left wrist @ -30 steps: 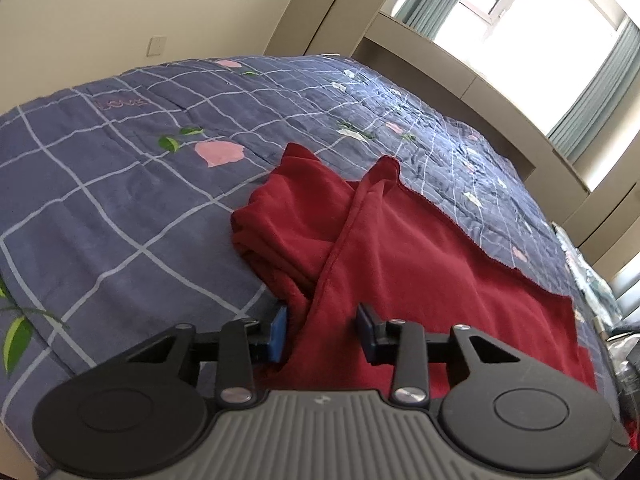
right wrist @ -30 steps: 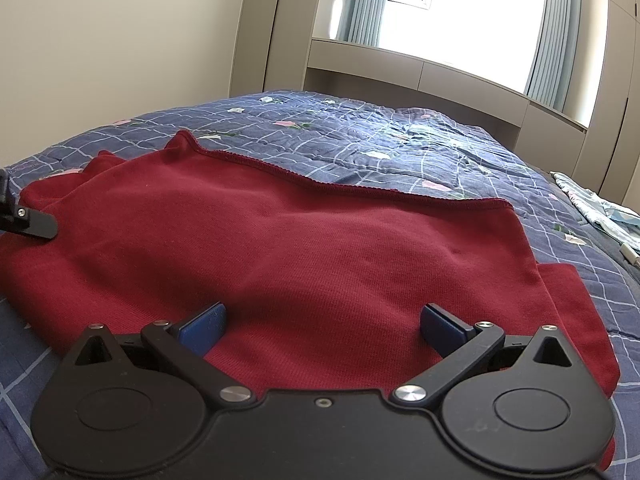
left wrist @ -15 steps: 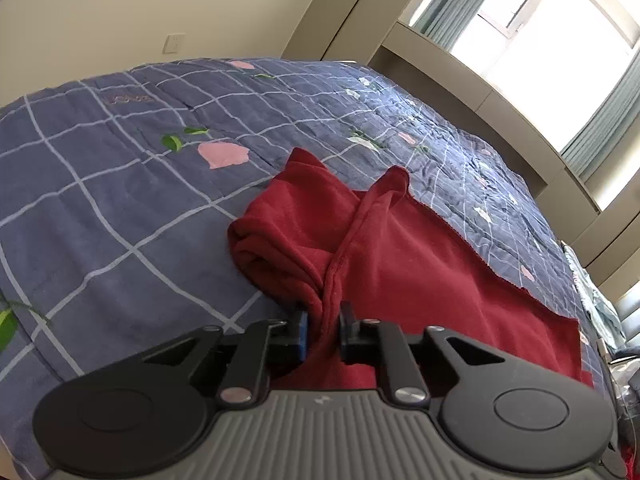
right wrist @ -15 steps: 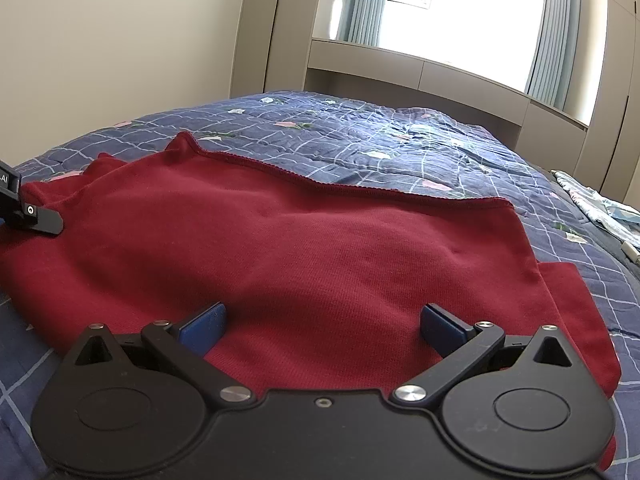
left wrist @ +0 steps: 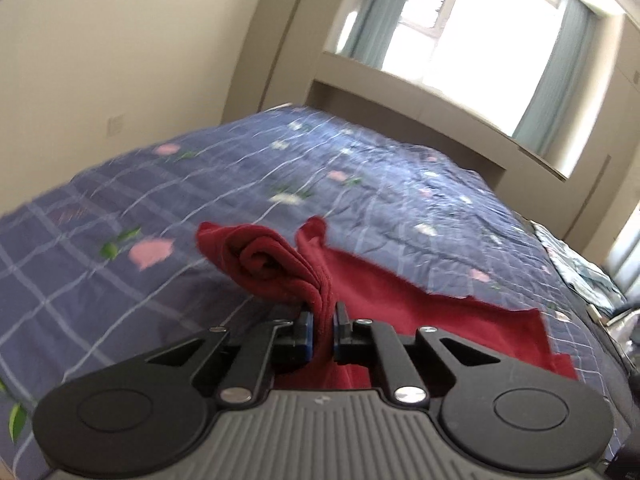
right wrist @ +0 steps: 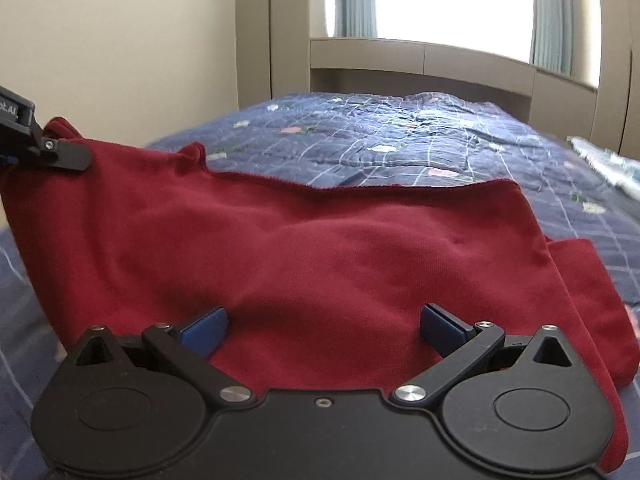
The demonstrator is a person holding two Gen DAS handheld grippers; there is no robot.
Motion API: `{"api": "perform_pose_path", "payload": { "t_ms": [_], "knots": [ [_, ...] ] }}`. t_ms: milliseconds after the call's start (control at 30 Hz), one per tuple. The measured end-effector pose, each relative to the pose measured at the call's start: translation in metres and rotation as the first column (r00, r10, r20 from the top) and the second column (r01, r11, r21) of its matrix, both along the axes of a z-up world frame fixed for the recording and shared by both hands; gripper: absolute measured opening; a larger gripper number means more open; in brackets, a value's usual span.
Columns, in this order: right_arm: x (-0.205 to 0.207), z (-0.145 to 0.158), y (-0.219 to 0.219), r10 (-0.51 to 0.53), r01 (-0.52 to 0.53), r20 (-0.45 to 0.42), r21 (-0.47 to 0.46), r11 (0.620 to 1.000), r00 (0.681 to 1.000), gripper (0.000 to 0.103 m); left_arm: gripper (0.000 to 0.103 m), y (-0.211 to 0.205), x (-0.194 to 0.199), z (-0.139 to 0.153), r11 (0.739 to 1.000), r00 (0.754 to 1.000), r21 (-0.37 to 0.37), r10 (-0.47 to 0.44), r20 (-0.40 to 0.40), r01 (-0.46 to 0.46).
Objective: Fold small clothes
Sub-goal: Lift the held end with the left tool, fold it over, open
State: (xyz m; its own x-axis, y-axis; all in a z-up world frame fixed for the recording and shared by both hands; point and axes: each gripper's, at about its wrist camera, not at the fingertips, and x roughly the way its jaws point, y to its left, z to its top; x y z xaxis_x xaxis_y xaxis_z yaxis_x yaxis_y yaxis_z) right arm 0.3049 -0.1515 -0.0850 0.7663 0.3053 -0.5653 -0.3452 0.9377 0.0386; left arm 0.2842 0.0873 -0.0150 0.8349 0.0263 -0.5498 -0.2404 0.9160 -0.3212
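Left hand-held gripper [left wrist: 322, 328] pinching a bunched fold of the red garment [left wrist: 400, 292]; both blue pads pressed tight on the cloth, which rises between them and rolls over just ahead of the fingertips. That gathered end is raised off the bed [left wrist: 100, 280]; rest of garment trails to the right of the left hand-held gripper, down onto the quilt. Left wrist view is motion-blurred.

Right hand-held gripper [right wrist: 322, 322] spread wide, blue pads [right wrist: 204, 326] well apart. Red garment [right wrist: 320, 248] lies directly ahead of and between its fingers, but the pads are not pressing it. Whether the fingertips touch the fabric: cannot tell. Garment spreads wide across this view, hem edge running along the far side, a second flap sticking out at the right of the right hand-held gripper.

Left hand-held gripper [right wrist: 44, 148] also shows at far left of the right wrist view, clamped on the garment's upper left corner, cloth pulled up there.

Bed [right wrist: 440, 152] has a blue checked quilt with pink flowers, stretching ahead of both. Window [right wrist: 452, 0] and curtains behind it. Light patterned cloth [right wrist: 608, 164] at far right on the bed.
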Motion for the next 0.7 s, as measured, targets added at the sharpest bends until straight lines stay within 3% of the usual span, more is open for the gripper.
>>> {"api": "perform_pose_path", "payload": {
  "t_ms": [267, 467, 600, 667, 700],
  "knots": [
    [0.003, 0.03, -0.081, -0.168, 0.165, 0.05, 0.072, 0.984, 0.984, 0.103, 0.007, -0.061, 0.018, 0.044, 0.988, 0.99, 0.089, -0.134, 0.048, 0.129],
    [-0.01, 0.044, -0.156, -0.269, 0.256, 0.064, 0.161, 0.953, 0.961, 0.103, 0.007, -0.135, 0.035, 0.067, 0.956, 0.96, 0.13, -0.274, 0.06, 0.264],
    [-0.02, 0.045, -0.202, -0.366, 0.354, 0.062, 0.15, 0.923, 0.929, 0.103, 0.007, -0.196, 0.041, 0.067, 0.898, 0.909, 0.181, -0.414, 0.041, 0.401],
    [-0.023, 0.042, -0.223, -0.422, 0.412, 0.046, 0.149, 0.899, 0.905, 0.103, 0.007, -0.228, 0.04, 0.058, 0.839, 0.863, 0.233, -0.505, -0.009, 0.493],
    [-0.024, 0.039, -0.234, -0.446, 0.436, 0.035, 0.157, 0.886, 0.894, 0.103, 0.007, -0.245, 0.041, 0.051, 0.796, 0.833, 0.266, -0.551, -0.052, 0.544]
  ]
}}
